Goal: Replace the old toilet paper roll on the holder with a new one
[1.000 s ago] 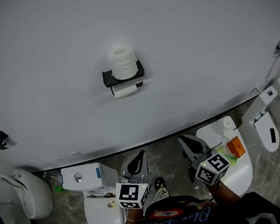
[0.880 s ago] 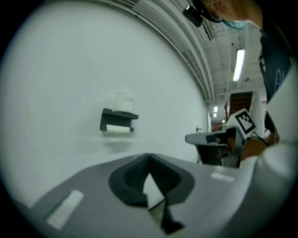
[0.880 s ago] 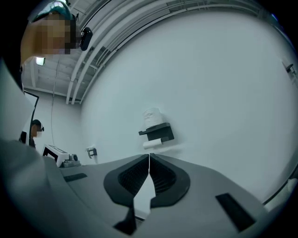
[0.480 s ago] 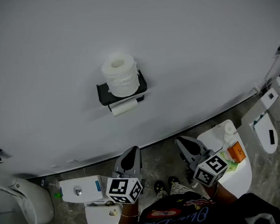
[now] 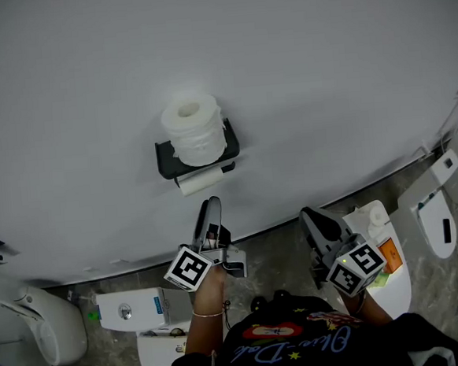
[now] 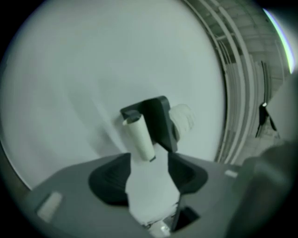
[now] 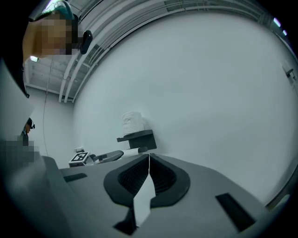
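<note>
The left gripper [image 6: 148,160], jaws just opened wide and empty, points at the nearly spent roll [image 6: 139,137] on the holder [image 5: 166,155] bar, just short of it; the right gripper [image 7: 149,158] hangs back, closed on nothing. Coming in too high could knock the fresh roll [image 5: 196,129] off the shelf above

Full roll [image 5: 195,129] tops holder [image 5: 164,160]; surrounding wall [image 5: 323,68] open.

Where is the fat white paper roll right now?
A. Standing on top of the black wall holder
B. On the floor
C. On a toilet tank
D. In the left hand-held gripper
A: the roll stands upright on top of the holder on the wall, above the thin tube on the bar beneath.
</note>
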`<state>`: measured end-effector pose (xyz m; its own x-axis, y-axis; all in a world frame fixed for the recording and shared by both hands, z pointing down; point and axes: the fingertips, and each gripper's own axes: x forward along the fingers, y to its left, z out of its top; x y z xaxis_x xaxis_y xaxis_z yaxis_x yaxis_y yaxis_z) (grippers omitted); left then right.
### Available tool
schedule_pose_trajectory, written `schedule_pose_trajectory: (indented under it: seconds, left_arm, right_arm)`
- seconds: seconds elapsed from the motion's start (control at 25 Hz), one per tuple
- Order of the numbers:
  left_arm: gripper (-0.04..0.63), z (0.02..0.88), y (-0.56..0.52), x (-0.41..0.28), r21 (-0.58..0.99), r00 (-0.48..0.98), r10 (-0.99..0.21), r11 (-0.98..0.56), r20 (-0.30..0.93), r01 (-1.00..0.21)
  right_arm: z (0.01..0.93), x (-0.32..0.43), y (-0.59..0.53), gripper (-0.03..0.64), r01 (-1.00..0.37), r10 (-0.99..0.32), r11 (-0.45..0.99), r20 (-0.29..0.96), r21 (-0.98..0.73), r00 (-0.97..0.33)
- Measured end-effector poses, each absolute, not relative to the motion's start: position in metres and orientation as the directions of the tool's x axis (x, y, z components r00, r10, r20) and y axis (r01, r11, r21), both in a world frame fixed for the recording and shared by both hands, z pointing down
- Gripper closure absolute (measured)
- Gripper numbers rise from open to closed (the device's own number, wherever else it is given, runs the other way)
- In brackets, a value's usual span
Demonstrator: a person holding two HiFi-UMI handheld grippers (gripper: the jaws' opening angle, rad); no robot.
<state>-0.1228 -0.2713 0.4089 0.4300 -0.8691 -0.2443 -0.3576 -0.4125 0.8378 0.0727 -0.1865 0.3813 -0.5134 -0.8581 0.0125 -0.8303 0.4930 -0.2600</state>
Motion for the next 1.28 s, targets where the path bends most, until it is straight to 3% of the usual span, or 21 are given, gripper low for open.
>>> schedule_pose_trajectory:
  seconds: [0.24, 0.48, 0.56, 0.88, 1.28]
  left_arm:
    - [0.356, 0.402, -0.307, -0.137, 0.888, 0.315, -0.896, -0.394, -0.314, -0.237]
    - [0.358, 0.401, -0.324, -0.138, 0.889, 0.29, -0.904, -0.387, -0.314, -0.244]
    - [0.411, 0.4, -0.327, -0.138, 0.886, 0.29, -0.902, -0.392, -0.319, -0.246]
    - [0.422, 0.389, -0.33, -0.104, 0.856, 0.373, -0.864, -0.448, -0.339, -0.258]
    - [0.42, 0.391, -0.334, -0.01, 0.851, 0.544, -0.78, -0.483, -0.31, -0.207]
  right_arm:
    - [0.384, 0.097, -0.199, 0.603, -0.859, -0.888, 0.44, 0.016, -0.263, -0.46]
    - [0.391, 0.104, -0.206, 0.603, -0.869, -0.899, 0.411, 0.037, -0.275, -0.437]
    - [0.39, 0.105, -0.207, 0.603, -0.872, -0.901, 0.406, 0.036, -0.275, -0.431]
    - [0.394, 0.123, -0.205, 0.603, -0.885, -0.922, 0.358, 0.039, -0.299, -0.386]
    - [0.393, 0.179, -0.169, 0.603, -0.93, -0.968, 0.222, 0.046, -0.292, -0.245]
